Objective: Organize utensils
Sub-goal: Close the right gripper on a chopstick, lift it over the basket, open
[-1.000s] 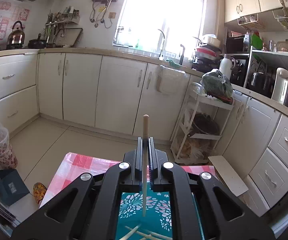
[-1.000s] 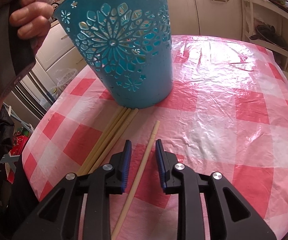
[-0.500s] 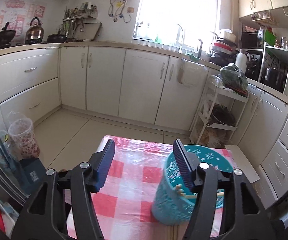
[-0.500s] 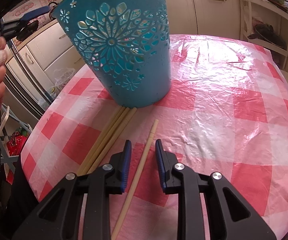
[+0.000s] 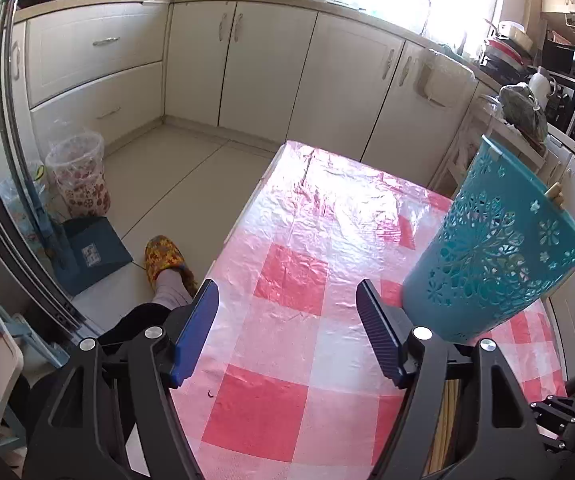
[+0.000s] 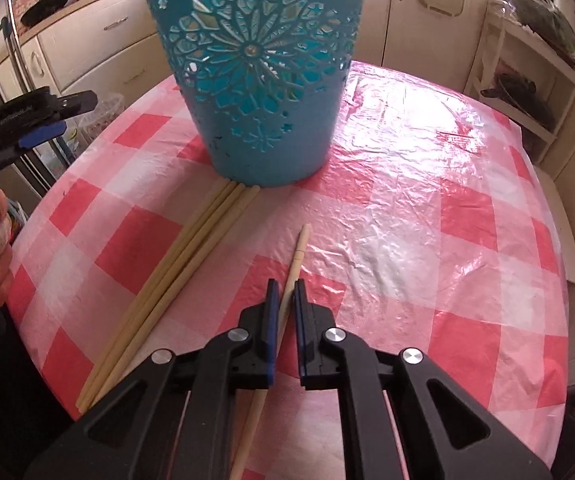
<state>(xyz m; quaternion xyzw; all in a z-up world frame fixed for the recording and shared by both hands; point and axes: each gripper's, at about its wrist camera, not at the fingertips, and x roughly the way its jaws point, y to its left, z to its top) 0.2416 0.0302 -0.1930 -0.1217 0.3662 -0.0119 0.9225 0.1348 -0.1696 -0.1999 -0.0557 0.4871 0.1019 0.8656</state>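
Observation:
A teal cut-out holder [image 6: 259,76] stands on the red-checked table [image 6: 427,216]; in the left wrist view the holder [image 5: 495,240] has chopstick tips poking over its rim. My right gripper [image 6: 285,294] is shut on a single wooden chopstick [image 6: 298,252] that lies on the cloth. A bundle of several chopsticks [image 6: 179,272] lies to its left, ends against the holder's base. My left gripper [image 5: 287,312] is open and empty above the table's left part, left of the holder; it also shows in the right wrist view [image 6: 43,120].
Cream kitchen cabinets [image 5: 247,52] ring the room. A floral bin [image 5: 79,176] and a blue box [image 5: 91,252] stand on the floor left of the table. A slippered foot [image 5: 165,260] is by the table edge. A white shelf rack [image 6: 527,80] stands at the right.
My left gripper let go of its chopstick into the holder, opened and moved left and down. My right gripper closed on the single chopstick.

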